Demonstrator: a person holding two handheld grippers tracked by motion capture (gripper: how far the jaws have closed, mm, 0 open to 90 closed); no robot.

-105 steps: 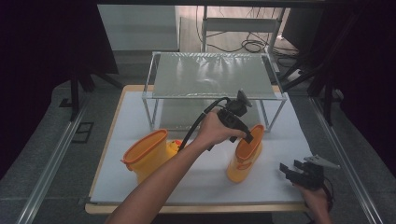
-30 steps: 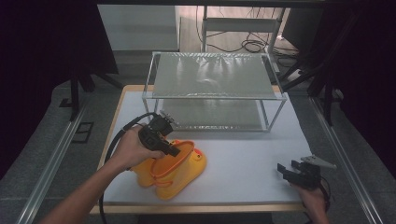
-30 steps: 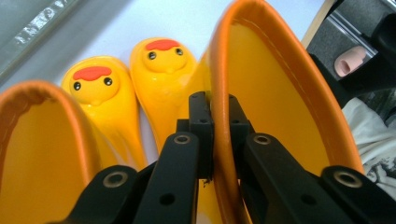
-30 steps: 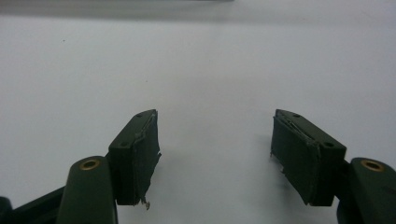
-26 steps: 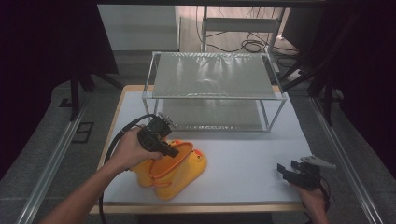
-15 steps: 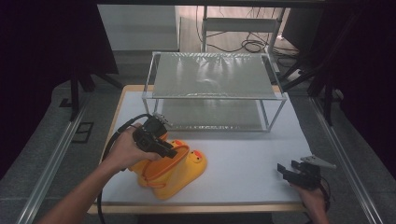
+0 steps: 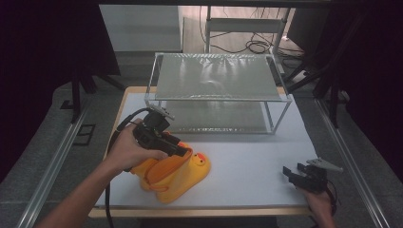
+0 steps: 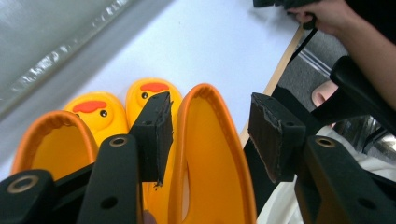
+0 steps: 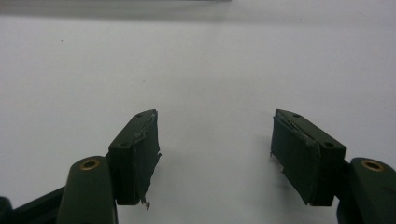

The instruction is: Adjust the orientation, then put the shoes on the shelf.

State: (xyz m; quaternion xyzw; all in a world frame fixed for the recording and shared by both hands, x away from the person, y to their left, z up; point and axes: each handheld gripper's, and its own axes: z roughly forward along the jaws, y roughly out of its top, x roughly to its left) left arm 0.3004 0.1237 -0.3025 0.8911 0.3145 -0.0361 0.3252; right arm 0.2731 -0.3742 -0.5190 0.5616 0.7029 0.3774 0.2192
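Since the earlier frame your left gripper (image 7: pixel 183 151) has lifted, jaws just opening, gripping nothing; both yellow rubber duck-faced boots (image 7: pixel 173 173) lie released at lower left; your right gripper (image 7: pixel 295 174) waits open, empty.

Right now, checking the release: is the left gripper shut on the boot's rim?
No, the left gripper stands open around the boot's rim, touching nothing.

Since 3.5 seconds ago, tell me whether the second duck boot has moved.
Yes. The second duck boot went left, from before the wire rack's right end to beside the first boot.
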